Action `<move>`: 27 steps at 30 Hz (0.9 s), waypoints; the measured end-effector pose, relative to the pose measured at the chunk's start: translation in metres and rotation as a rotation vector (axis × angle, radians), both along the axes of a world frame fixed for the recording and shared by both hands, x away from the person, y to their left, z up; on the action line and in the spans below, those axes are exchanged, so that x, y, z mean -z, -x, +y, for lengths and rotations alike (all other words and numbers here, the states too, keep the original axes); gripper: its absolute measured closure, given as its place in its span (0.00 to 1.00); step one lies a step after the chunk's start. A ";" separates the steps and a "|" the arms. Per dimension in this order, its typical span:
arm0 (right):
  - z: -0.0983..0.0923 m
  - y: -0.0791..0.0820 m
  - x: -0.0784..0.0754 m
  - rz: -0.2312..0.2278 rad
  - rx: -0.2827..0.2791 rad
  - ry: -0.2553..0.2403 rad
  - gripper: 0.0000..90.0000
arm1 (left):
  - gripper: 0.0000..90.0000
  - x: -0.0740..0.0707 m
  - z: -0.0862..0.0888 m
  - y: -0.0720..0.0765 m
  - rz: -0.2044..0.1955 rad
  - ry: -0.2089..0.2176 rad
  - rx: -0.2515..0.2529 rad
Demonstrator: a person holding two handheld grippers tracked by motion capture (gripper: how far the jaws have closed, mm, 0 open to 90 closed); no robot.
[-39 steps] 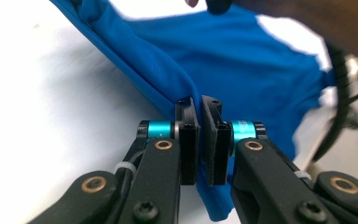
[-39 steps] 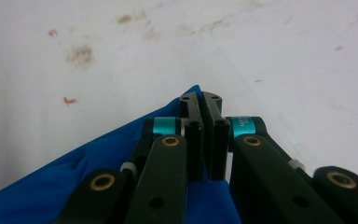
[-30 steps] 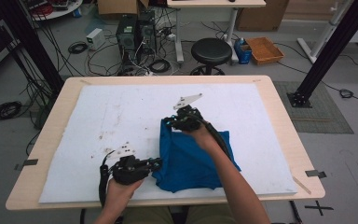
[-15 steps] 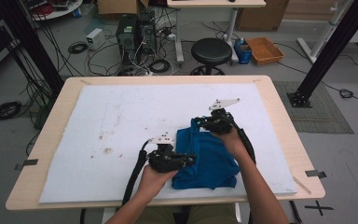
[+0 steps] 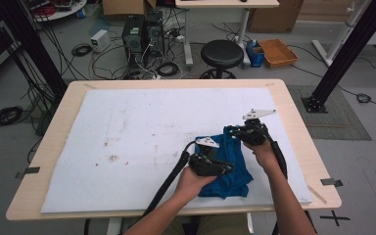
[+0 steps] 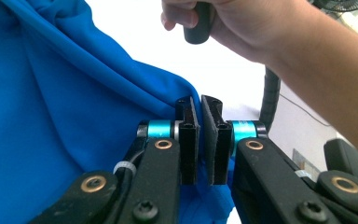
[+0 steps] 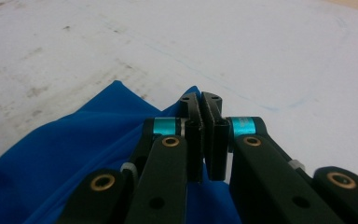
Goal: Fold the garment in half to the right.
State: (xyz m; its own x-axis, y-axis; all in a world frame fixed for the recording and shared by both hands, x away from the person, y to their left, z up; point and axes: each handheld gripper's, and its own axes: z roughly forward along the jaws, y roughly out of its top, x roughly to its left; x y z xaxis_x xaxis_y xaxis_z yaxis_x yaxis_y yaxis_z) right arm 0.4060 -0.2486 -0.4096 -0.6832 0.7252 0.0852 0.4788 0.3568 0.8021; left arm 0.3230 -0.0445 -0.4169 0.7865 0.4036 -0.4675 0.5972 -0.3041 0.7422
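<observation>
High view: fixed above the near edge, facing forward and down, whole tabletop [image 5: 127, 122] in frame. Both gripper views ride close, looking along their jaws. All three share the blue cloth [image 5: 230, 166] [image 6: 51, 116] [image 7: 74, 154] and white sheet.

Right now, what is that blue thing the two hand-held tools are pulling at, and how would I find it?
Look at the wooden table covered by a big white sheet. Near its front right part, between the left gripper and the right gripper, lies a crumpled blue cloth. It is the only brightly coloured thing on the sheet, and each gripper is shut on an edge of it.
</observation>
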 end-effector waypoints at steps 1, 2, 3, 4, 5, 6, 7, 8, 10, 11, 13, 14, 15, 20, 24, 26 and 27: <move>-0.004 0.000 0.001 -0.001 0.007 0.003 0.98 | 0.95 0.001 -0.005 -0.001 0.002 -0.004 0.003; -0.007 0.001 0.002 0.003 0.024 0.005 0.98 | 0.95 0.002 -0.009 -0.001 0.000 -0.007 0.003; -0.011 0.001 0.002 0.005 0.032 0.002 0.98 | 0.95 0.003 -0.012 -0.002 -0.006 -0.011 0.005; -0.013 0.002 0.003 0.008 0.038 0.005 0.98 | 0.94 0.004 -0.013 -0.003 -0.010 -0.013 0.005; -0.017 0.004 0.006 0.014 0.056 0.020 0.91 | 0.87 0.003 -0.010 -0.004 -0.027 -0.007 -0.005; -0.017 0.004 0.006 0.014 0.056 0.020 0.91 | 0.77 0.003 -0.010 -0.004 -0.027 -0.007 -0.005; -0.022 0.005 0.007 0.030 0.098 0.022 0.73 | 0.70 -0.002 0.000 -0.005 -0.058 0.001 -0.043; -0.022 0.005 0.007 0.030 0.098 0.022 0.73 | 0.63 -0.002 0.000 -0.005 -0.058 0.001 -0.043; -0.028 0.009 0.006 0.033 0.141 0.015 0.62 | 0.58 -0.009 0.017 -0.006 -0.120 -0.008 -0.101; -0.035 0.015 0.003 0.013 0.170 0.026 0.60 | 0.49 -0.013 0.027 -0.007 -0.145 -0.012 -0.131; -0.039 0.019 0.001 0.004 0.180 0.028 0.58 | 0.45 -0.017 0.051 -0.009 -0.191 -0.018 -0.192; -0.042 0.023 -0.001 -0.010 0.191 0.029 0.57 | 0.44 -0.019 0.064 -0.010 -0.214 -0.018 -0.216; -0.048 0.033 -0.005 -0.038 0.211 0.023 0.56 | 0.40 -0.019 0.077 -0.011 -0.235 -0.020 -0.240; -0.053 0.056 -0.012 -0.040 0.184 -0.006 0.62 | 0.38 -0.014 0.136 -0.007 -0.327 -0.070 -0.354; -0.031 0.090 -0.010 0.031 0.002 0.013 0.72 | 0.38 -0.003 0.175 -0.003 -0.311 -0.094 -0.429; -0.017 0.105 -0.003 0.062 -0.042 0.095 0.79 | 0.38 0.003 0.189 -0.001 -0.299 -0.106 -0.451; -0.010 0.114 0.008 0.064 -0.014 0.241 0.90 | 0.38 0.008 0.198 0.002 -0.289 -0.112 -0.468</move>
State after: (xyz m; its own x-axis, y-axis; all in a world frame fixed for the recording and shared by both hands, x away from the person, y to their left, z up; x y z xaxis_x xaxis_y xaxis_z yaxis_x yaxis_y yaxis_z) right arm 0.2919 -0.2584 -0.4175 -0.6923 0.7201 -0.0456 0.5194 0.5412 0.6613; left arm 0.3206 0.1536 -0.4251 0.6010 0.7754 -0.1938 0.4648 -0.1418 0.8740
